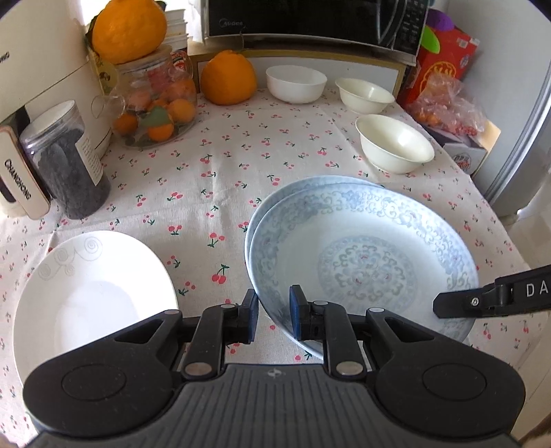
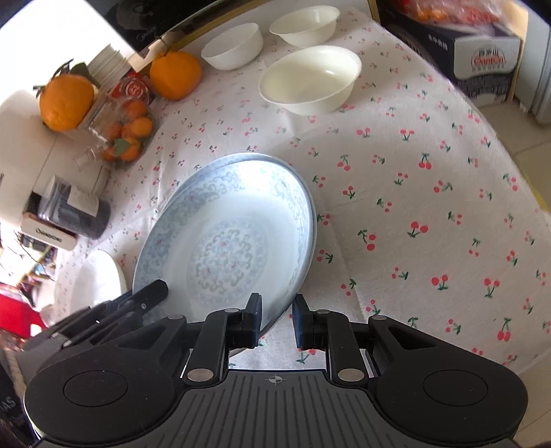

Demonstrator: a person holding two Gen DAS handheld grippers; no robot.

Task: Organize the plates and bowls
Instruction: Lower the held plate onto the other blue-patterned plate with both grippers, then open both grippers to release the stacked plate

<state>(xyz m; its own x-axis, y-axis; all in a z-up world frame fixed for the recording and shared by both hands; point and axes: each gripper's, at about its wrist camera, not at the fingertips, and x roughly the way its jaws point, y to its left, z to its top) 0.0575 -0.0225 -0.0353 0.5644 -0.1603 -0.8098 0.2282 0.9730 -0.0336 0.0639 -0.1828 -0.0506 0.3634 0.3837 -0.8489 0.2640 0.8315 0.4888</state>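
Observation:
Two blue-patterned plates lie one over the other on the cherry-print cloth, the upper blue plate [image 1: 365, 262] [image 2: 224, 248] shifted a little off the lower plate [image 1: 275, 196]. My left gripper [image 1: 274, 301] is shut on the upper plate's near-left rim. On the opposite rim, my right gripper [image 2: 278, 305] is shut too, and one of its fingers [image 1: 454, 305] shows at the right. A white plate [image 1: 93, 296] [image 2: 100, 279] rests to the left. Three white bowls stand further back: one [image 1: 296, 82], a second [image 1: 365, 94], the nearest [image 1: 394, 143] [image 2: 310, 79].
Along the back left stand a dark jar [image 1: 65, 162], a glass jar of small oranges [image 1: 155, 110] and two big oranges [image 1: 229, 77]. A microwave [image 1: 310, 20] sits behind. A red box [image 1: 444, 62], a bag and a carton [image 2: 482, 58] crowd the right edge.

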